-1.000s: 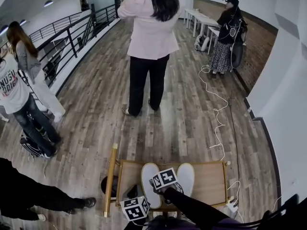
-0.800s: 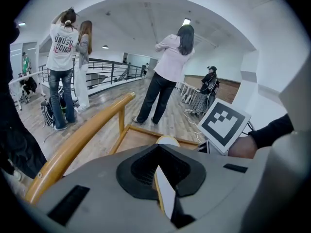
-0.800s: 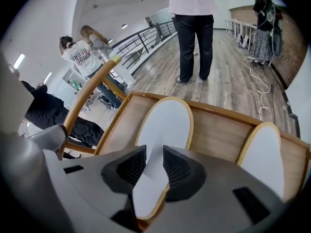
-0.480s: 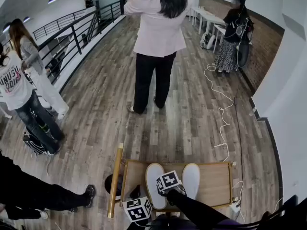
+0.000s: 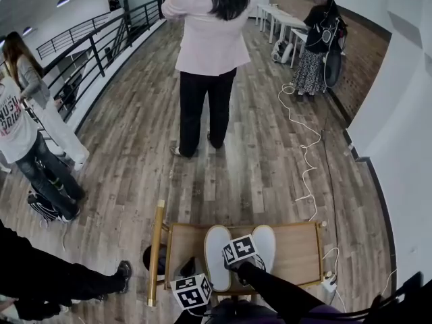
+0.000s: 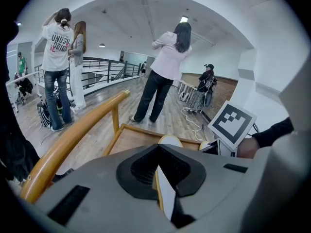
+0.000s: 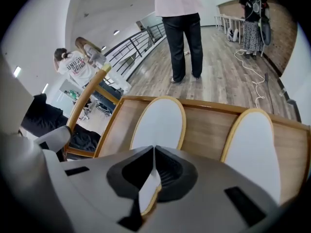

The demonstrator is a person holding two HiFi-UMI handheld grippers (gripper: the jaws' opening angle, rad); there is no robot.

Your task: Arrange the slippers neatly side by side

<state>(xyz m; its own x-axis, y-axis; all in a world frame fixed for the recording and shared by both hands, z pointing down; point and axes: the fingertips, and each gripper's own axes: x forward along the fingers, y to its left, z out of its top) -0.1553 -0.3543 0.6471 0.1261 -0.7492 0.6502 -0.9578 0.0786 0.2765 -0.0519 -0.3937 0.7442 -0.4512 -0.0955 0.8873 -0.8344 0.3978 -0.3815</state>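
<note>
Wooden tray (image 5: 297,248), left slipper (image 5: 216,248) in left gripper (image 6: 160,178), right gripper (image 7: 151,174) (just closed)

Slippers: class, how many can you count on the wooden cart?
2. The left slipper and the right slipper lie side by side on the wooden cart; none appears hidden.

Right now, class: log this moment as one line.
left gripper: shut on left slipper | right gripper: just closed on it too | right slipper: lying on wooden tray
</note>
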